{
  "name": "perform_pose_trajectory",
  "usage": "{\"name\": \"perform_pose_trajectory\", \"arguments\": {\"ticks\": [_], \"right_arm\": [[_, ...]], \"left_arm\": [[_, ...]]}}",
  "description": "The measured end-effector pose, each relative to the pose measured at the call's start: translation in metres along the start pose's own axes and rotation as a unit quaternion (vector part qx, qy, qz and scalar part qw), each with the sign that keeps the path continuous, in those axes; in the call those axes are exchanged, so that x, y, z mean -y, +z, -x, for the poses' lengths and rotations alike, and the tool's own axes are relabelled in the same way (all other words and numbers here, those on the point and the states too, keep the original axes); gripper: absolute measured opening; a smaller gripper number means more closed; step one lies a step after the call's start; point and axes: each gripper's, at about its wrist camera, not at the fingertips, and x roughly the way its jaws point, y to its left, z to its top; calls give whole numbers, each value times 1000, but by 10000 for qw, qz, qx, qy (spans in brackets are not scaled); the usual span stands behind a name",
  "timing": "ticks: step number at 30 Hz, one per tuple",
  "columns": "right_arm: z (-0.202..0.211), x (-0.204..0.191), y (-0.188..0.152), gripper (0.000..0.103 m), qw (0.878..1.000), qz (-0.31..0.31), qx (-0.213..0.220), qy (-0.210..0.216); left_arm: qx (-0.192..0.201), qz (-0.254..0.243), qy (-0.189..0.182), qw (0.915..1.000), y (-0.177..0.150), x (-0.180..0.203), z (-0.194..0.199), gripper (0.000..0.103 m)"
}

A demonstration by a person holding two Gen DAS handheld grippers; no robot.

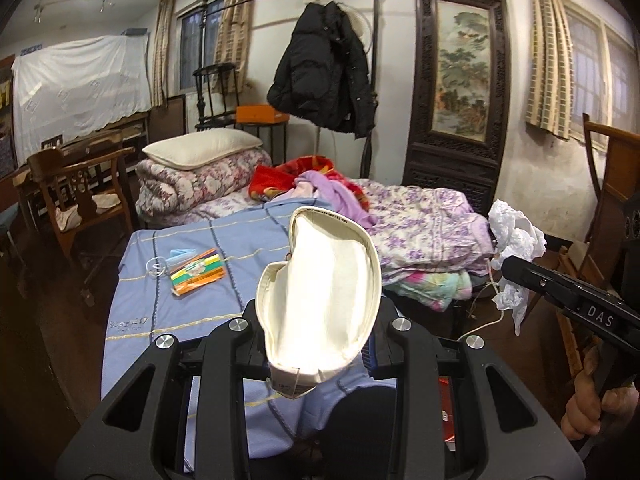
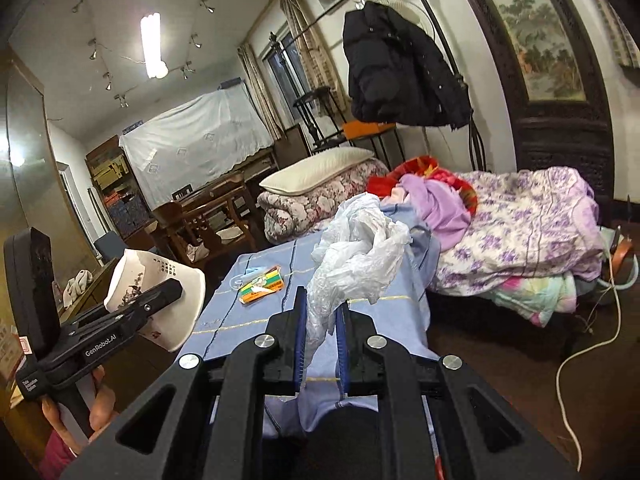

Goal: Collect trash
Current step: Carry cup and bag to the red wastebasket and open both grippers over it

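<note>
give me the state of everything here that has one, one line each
left tool: shut on the paper bowl
paper bowl: squashed, held up off the bed
right tool: shut on the plastic bag
plastic bag: crumpled, lifted clear
colourful packet: lying flat on the blue sheet
face mask: lying beside the packet
black jacket: hanging up
pillow: on the folded quilt

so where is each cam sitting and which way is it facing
Left wrist: on the left gripper, looking along its fingers over the blue sheet toward the bed; the jaws hold a squashed paper cup; the right gripper and its hand show at right.
Right wrist: on the right gripper, facing the same bed; the jaws pinch a crumpled plastic bag; the left gripper shows at left.
Shared: colourful packet, black coat, pillow.
</note>
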Motion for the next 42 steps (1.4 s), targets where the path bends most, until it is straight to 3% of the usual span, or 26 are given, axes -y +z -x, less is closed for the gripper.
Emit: {"name": "perform_pose_trajectory", "arguments": {"ticks": [15,23,28,32,36,38,40,42], "right_arm": [[58,29,-1,14,9997,-25,164,-174],[44,72,-19,14,9981,-347,-116,-496],[21,118,-44,14,9922,-799,-594,-747],[-5,153,-74,14,9822,-1153,-1104,-994],[-39,193,-115,17,9634,-1597,-1851,-1096],[-54,212,-139,27,9501,-1886,-2195,-1166],[-57,224,-153,41,9410,-2260,-2258,-1118],[-51,234,-160,44,9376,-2575,-2123,-981]], "left_arm": [[98,-435,-325,9985,-7,59,26,33],[-234,-444,-563,9971,-13,68,-3,33],[-621,-336,-783,9944,-23,67,-36,33],[-1048,-302,-946,9895,-35,74,-72,33],[-1421,-401,-1095,9830,-47,86,-106,33],[-1606,-478,-1160,9790,-53,93,-122,33],[-1764,-555,-1221,9751,-58,102,-135,33],[-1885,-641,-1287,9715,-62,110,-147,33]]}}
